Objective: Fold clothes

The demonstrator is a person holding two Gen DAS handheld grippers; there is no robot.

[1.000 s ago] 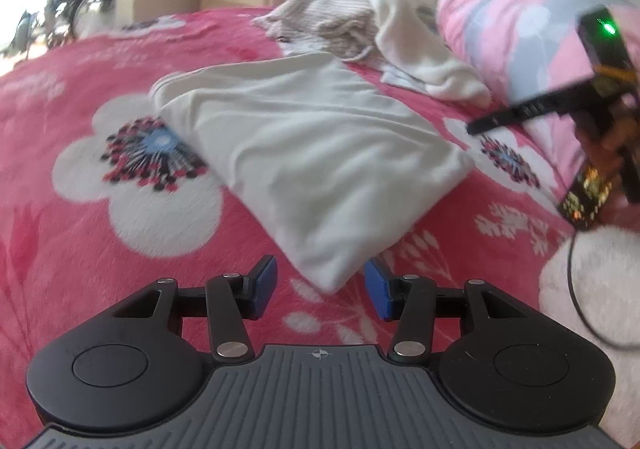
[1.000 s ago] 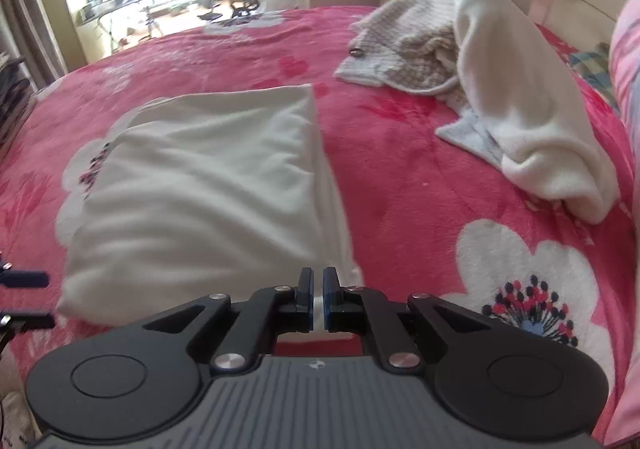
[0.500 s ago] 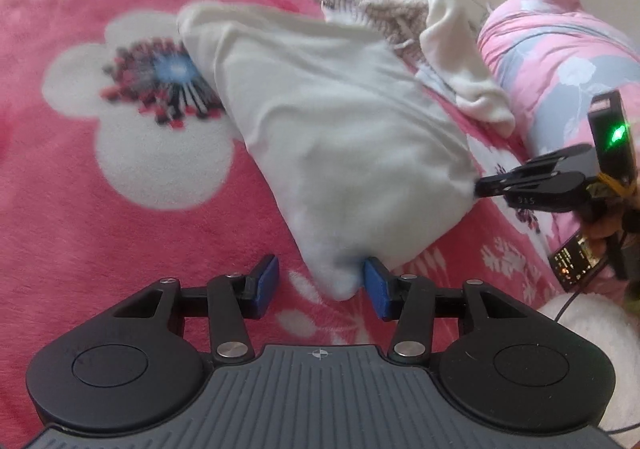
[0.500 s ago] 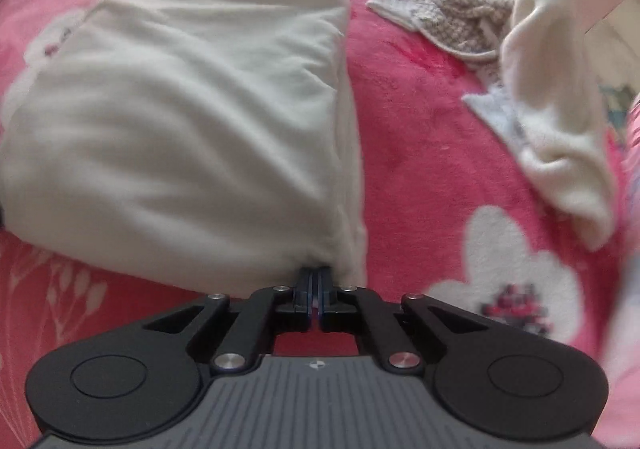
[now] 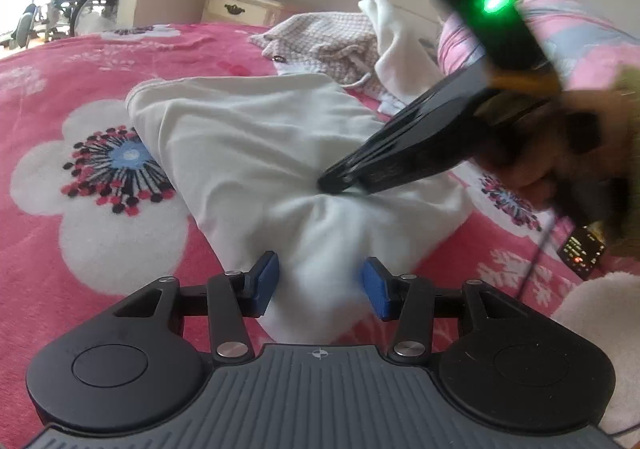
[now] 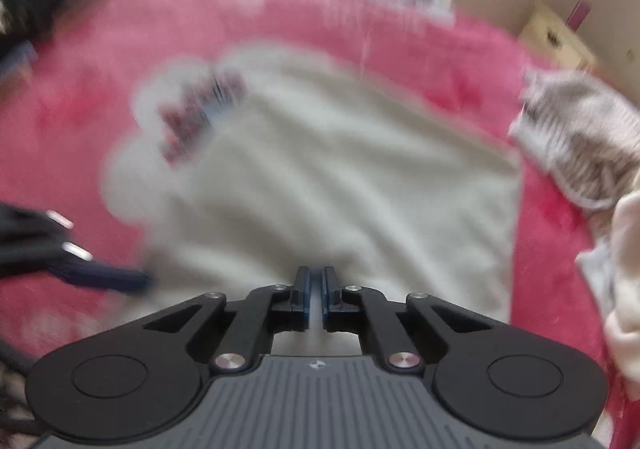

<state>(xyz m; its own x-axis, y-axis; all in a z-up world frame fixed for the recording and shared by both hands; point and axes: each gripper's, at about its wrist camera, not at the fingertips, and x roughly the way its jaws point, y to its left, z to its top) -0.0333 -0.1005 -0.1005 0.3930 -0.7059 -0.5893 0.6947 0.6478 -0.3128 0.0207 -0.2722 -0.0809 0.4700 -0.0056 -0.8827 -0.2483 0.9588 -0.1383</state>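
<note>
**Two grippers on a cream cloth**

Left wrist view: The left gripper (image 5: 320, 283) has its jaws apart. A corner of the folded cream cloth (image 5: 256, 137) sits between the two blue pads (image 5: 267, 277). The pads do not seem to squeeze it. Ahead of the jaws, the cloth spreads out over the pink flower blanket (image 5: 100, 209). The right gripper (image 5: 334, 183) comes in from the right, and its tip pinches the cloth into a bunch just ahead of the left jaws. A hand (image 5: 560, 145) holds it. Far ahead and to the right lie a checked knit garment (image 5: 324, 37) and a white towel (image 5: 396, 49). A small bedside cabinet (image 5: 240, 7) stands behind the bed.

Right wrist view: This picture is blurry. The right gripper (image 6: 316, 291) has its jaws together on a thin bit of the cream cloth (image 6: 340, 177). The rest of the cloth lies ahead of the jaws. The left gripper (image 6: 116, 277) pokes in from the left. The checked knit garment (image 6: 580, 141) is off to the right.
</note>
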